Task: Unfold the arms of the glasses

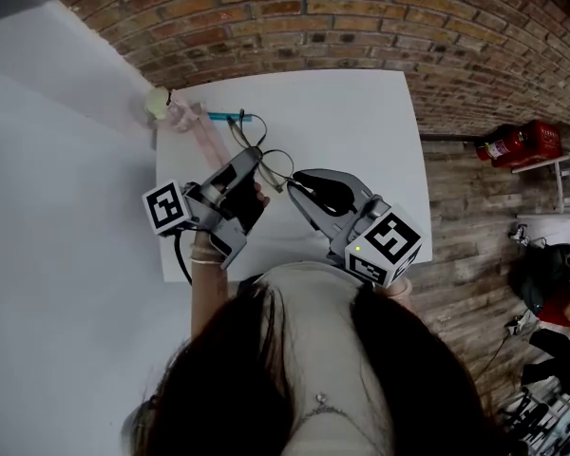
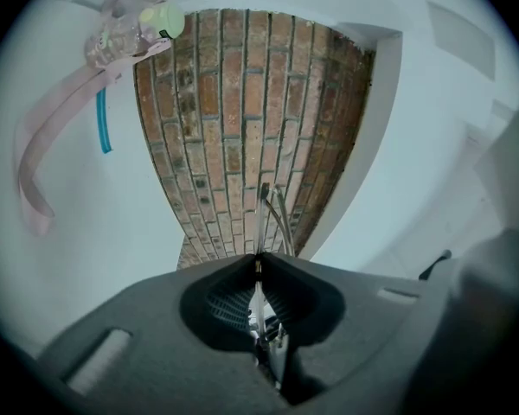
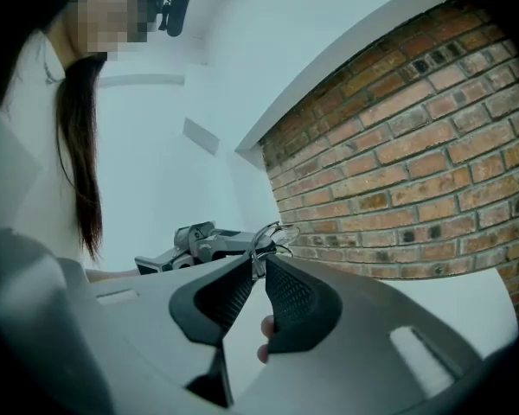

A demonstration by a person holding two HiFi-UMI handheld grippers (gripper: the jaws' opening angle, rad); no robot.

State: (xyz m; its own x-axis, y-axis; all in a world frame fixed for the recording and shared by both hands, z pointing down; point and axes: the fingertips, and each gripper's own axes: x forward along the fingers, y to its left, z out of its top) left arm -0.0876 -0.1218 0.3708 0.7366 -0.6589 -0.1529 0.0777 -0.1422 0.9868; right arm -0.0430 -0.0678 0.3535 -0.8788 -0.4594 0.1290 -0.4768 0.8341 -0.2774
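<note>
Thin wire-framed glasses (image 1: 269, 160) hang in the air over the white table (image 1: 361, 131), held between both grippers. My left gripper (image 1: 254, 162) is shut on one part of the frame; in the left gripper view the wire (image 2: 272, 210) rises out of the closed jaws (image 2: 258, 264). My right gripper (image 1: 293, 187) comes in from the right and is shut on another part of the wire. In the right gripper view the glasses (image 3: 273, 232) stick out past the pinched jaws (image 3: 259, 264), with the left gripper (image 3: 199, 245) just behind them.
At the table's far left corner lie a pink strap (image 1: 201, 126) with a clear piece and pale green cap (image 1: 158, 102), and a teal pen (image 1: 224, 117). Brick floor surrounds the table. A red extinguisher (image 1: 513, 144) lies to the right.
</note>
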